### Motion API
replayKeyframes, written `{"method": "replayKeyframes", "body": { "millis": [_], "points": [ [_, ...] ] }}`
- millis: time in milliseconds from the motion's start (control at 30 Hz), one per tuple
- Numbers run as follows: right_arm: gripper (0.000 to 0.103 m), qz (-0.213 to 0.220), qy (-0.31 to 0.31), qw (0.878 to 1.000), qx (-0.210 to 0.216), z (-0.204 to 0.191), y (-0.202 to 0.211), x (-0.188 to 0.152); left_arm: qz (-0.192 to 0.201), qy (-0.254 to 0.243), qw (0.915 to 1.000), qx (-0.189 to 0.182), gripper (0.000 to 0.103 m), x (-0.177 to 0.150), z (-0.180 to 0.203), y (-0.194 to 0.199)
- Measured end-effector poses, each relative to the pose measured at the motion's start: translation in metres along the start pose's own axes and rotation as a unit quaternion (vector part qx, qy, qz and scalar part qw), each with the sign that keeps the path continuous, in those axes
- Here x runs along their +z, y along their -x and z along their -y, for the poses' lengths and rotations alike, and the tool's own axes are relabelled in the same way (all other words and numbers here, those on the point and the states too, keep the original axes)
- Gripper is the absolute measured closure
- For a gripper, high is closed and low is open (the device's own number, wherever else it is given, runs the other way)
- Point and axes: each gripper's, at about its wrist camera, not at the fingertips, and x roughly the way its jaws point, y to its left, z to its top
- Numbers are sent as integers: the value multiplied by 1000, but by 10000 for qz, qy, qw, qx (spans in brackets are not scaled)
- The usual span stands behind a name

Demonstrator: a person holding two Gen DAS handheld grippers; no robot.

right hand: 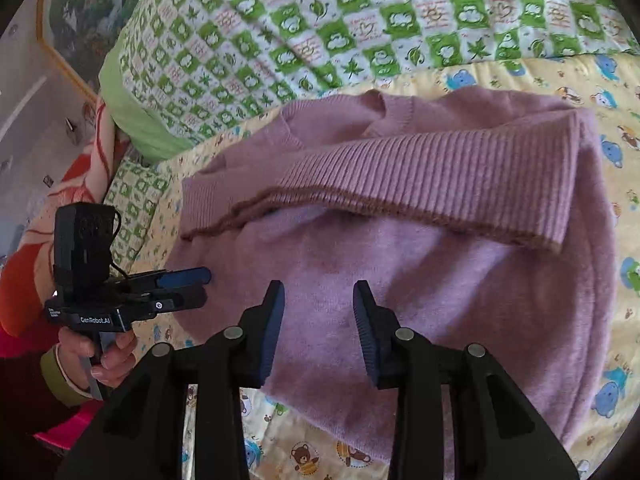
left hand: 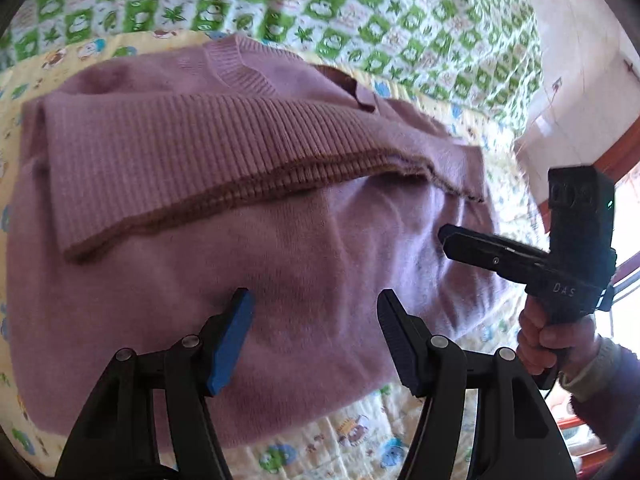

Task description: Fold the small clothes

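Mauve knit sweater [left hand: 248, 264], ribbed hem folded up over body, lying flat

Bed with a yellow animal sheet [right hand: 520, 80], purple sweater [right hand: 360, 300] lying flat on the sheet, green checked quilt [right hand: 320, 20] bunched just behind the sweater

light: bright daylight, blown-out window [left hand: 624, 216] at right | shadows: soft | blur: mild motion smear | edges: strong fisheye bend, dark corner vignette

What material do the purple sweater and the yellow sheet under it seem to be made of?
Purple sweater: apparently soft knit wool or acrylic; fuzzy matte body, ribbed hem. Yellow sheet: probably thin printed cotton; smooth, flat cartoon-bear print.
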Motion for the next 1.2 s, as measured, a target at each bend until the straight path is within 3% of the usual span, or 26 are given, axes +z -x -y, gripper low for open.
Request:
{"method": "replayKeyframes", "body": {
  "millis": [133,233,433,567,633,700,900,1000,1200],
  "points": [
    [66,-115,174,9996,-175,3,-21,13,13,-338,9991,250,38,20,0,-12],
    [66,69,113,9990,-433,16,-24,33,151,-358,9980,498,38,44,-10,-12],
    [66,739,-295,9948,-635,45,-14,79,678,188,9954,655,38,100,-45,1],
    [66,914,-312,9928,-706,47,-15,99,1013,427,9911,755,38,121,-52,16],
    [66,977,-296,9915,-802,44,-13,103,1156,532,9869,990,32,127,-53,22],
    [66,1080,-331,9897,-878,40,-10,105,1249,610,9845,1070,31,126,-54,28],
    [61,1338,-632,9851,-881,43,8,93,1188,686,9884,644,30,93,-40,31],
    [61,1175,-618,9888,-677,37,7,79,876,541,9937,442,30,73,-27,17],
    [61,555,117,9963,-649,9,-10,44,546,281,9956,701,30,61,-24,-5]
  ]
}}
